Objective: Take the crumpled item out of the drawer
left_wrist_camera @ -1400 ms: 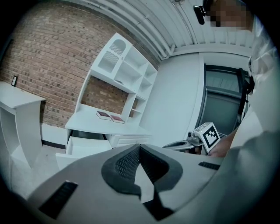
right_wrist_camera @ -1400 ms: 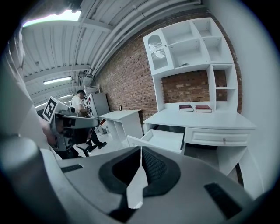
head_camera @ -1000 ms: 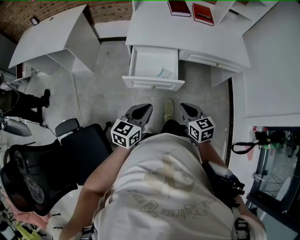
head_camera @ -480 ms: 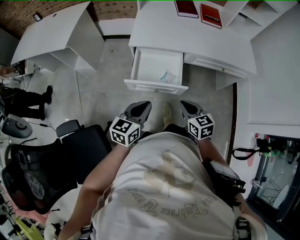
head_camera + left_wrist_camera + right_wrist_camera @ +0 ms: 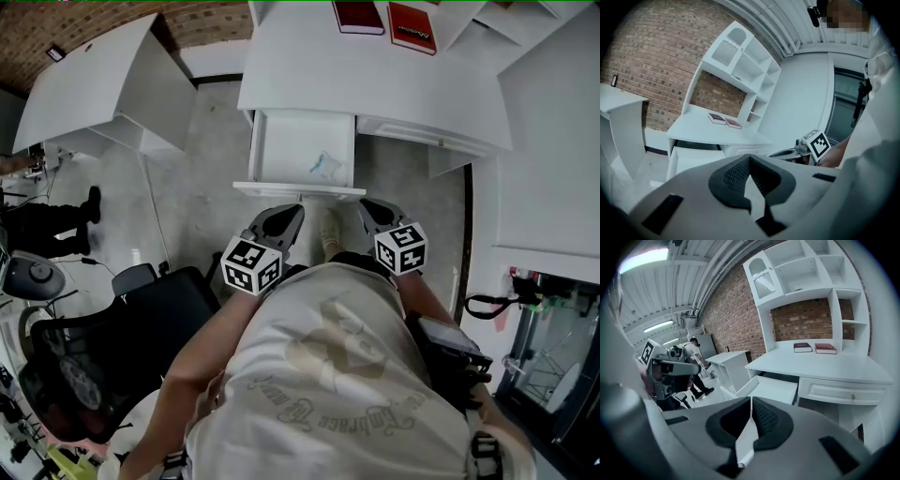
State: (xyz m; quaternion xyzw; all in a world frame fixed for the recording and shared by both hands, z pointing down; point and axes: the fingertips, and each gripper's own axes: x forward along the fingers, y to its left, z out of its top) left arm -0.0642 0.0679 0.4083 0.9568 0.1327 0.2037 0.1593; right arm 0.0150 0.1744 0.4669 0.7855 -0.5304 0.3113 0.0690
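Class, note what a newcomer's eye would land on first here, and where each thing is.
The open drawer of the white desk stands out, with a pale crumpled item lying near its right side. Just below it in the head view, the left tool and right tool, both shut and empty, point toward the drawer. Two red books lie side by side at the desk's back.

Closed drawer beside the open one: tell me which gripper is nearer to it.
Right. The right gripper sits before the closed drawer's left end; the left gripper is farther left, in front of the open drawer.
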